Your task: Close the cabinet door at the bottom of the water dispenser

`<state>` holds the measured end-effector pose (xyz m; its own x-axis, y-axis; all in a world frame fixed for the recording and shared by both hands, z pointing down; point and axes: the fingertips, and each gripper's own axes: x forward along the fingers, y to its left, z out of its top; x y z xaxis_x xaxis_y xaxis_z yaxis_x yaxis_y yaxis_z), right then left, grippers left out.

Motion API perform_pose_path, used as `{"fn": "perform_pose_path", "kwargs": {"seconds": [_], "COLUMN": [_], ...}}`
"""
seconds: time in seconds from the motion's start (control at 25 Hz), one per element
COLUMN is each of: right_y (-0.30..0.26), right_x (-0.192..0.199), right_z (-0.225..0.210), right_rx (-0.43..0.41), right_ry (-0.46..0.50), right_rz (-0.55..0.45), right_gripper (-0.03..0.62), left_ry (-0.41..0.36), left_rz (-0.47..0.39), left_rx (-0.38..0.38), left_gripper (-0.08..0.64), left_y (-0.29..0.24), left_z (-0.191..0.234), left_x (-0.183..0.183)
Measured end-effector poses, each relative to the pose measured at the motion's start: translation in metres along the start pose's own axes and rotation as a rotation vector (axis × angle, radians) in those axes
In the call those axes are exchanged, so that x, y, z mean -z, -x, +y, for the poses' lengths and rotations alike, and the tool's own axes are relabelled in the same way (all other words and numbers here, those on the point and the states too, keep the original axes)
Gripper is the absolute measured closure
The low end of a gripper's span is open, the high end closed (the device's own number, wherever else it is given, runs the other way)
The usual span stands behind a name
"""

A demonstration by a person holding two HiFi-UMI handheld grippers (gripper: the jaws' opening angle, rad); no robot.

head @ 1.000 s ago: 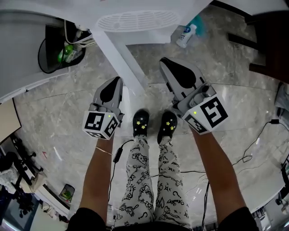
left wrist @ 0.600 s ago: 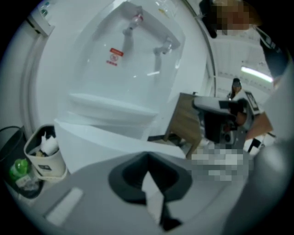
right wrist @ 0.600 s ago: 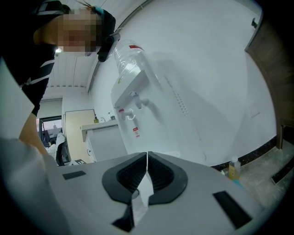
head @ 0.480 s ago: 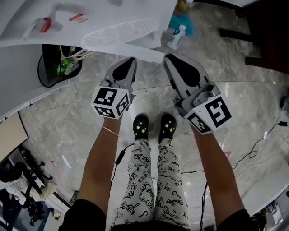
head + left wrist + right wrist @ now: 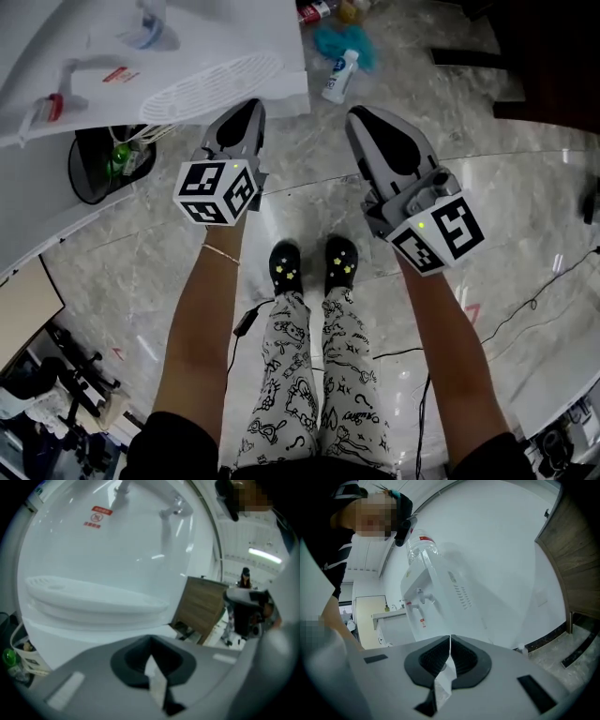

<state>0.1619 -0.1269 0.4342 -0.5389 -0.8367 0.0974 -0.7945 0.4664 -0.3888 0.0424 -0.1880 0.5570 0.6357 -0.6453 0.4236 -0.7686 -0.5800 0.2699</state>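
Water dispenser (image 5: 445, 616) vents (image 5: 459, 593) (right gripper view)

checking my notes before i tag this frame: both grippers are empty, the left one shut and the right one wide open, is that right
Not quite. The right gripper is not wide open: the right gripper view shows its jaws pressed together with nothing between them. The rest holds: the left gripper is shut and empty as well.
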Motion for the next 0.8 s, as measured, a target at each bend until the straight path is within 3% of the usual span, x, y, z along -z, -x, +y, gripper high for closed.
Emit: {"fn": "perform_pose_path", "kwargs": {"seconds": [0.48, 0.8], "right_y": [-0.006, -0.01], "right_x": [-0.005, -0.001], "right_z": [-0.001, 0.014], "right_rx": [-0.021, -0.045], "right_ry": [-0.001, 0.044], "right_rz": [0.001, 0.068], "right_gripper": [0.575, 0.575], "left_ry": [-0.02, -0.007], "left_rz": [0.013, 0.007], "left_rx": [0.014, 0.053], "left_gripper": [0.565, 0.565], "left_y": [-0.022, 0.023], "left_z": [0.002, -0.025], "left_x": [-0.006, -0.015]}}
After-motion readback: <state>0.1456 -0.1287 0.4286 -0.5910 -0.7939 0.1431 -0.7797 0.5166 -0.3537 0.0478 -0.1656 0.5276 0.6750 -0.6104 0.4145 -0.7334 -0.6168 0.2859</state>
